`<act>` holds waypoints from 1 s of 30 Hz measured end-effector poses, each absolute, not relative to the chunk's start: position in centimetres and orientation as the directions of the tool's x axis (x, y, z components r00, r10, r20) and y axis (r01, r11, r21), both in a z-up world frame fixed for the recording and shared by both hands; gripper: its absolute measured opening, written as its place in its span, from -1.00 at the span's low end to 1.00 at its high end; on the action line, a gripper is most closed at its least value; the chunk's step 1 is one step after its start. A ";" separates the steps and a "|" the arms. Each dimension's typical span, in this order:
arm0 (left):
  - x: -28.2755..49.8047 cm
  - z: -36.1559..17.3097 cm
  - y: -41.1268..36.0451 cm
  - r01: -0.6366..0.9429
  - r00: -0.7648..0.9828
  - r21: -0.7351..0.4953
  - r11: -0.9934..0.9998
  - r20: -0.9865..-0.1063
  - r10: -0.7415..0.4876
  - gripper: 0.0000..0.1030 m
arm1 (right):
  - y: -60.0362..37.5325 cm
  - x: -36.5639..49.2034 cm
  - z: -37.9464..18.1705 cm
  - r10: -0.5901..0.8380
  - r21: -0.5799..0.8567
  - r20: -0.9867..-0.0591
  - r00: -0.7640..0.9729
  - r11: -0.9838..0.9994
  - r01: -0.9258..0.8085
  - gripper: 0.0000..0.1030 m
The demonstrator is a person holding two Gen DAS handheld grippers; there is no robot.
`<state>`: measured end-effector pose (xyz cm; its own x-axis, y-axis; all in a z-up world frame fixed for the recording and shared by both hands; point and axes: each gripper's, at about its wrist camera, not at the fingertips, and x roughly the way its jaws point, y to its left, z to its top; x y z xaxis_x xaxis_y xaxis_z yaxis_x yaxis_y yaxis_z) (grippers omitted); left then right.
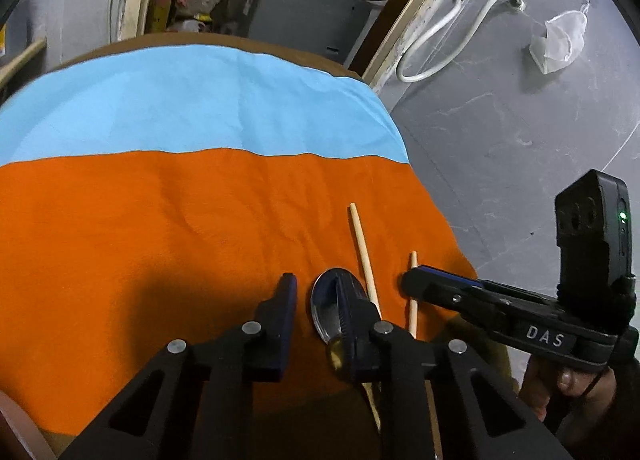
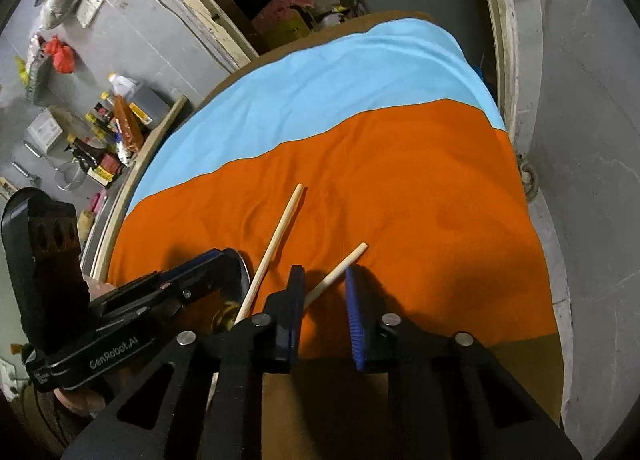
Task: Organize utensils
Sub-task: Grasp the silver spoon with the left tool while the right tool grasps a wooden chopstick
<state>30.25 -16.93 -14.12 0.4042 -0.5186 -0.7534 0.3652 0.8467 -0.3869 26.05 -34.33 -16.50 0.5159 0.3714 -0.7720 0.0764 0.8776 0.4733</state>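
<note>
— Two chopsticks (image 2: 274, 246) lie on the orange cloth (image 2: 420, 187), long axes pointing away; the shorter chopstick (image 2: 338, 270) enters the open right hand-held gripper (image 2: 326, 314).

— And left?

— Left hand-held gripper (image 1: 316, 314), open, over the spoon (image 1: 326, 312).

"DAS" on right gripper (image 1: 412, 284), likely "GenRobot.AI" on left gripper (image 2: 224, 264)
</note>
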 end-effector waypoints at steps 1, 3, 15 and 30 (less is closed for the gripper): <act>30.5 -14.2 -16.9 0.365 0.393 -0.397 0.842 -0.754 -0.526 -0.62 | -34.3 26.3 -16.5 0.374 0.473 -0.779 0.504 0.877 0.081 -0.66; 30.9 -14.3 -17.0 0.368 0.371 -0.411 0.834 -0.757 -0.538 -0.63 | -34.3 26.8 -16.5 0.378 0.472 -0.791 0.481 0.877 0.087 -0.66; 30.9 -13.3 -17.4 0.396 0.343 -0.380 0.836 -0.783 -0.519 -0.95 | -33.3 27.9 -17.1 0.348 0.443 -0.856 0.383 0.875 0.194 -0.82; 25.8 -7.2 -14.6 0.367 0.580 -0.237 0.899 -0.698 -0.421 -0.96 | -33.3 21.3 -13.8 0.378 0.592 -0.673 0.636 0.791 0.157 -0.92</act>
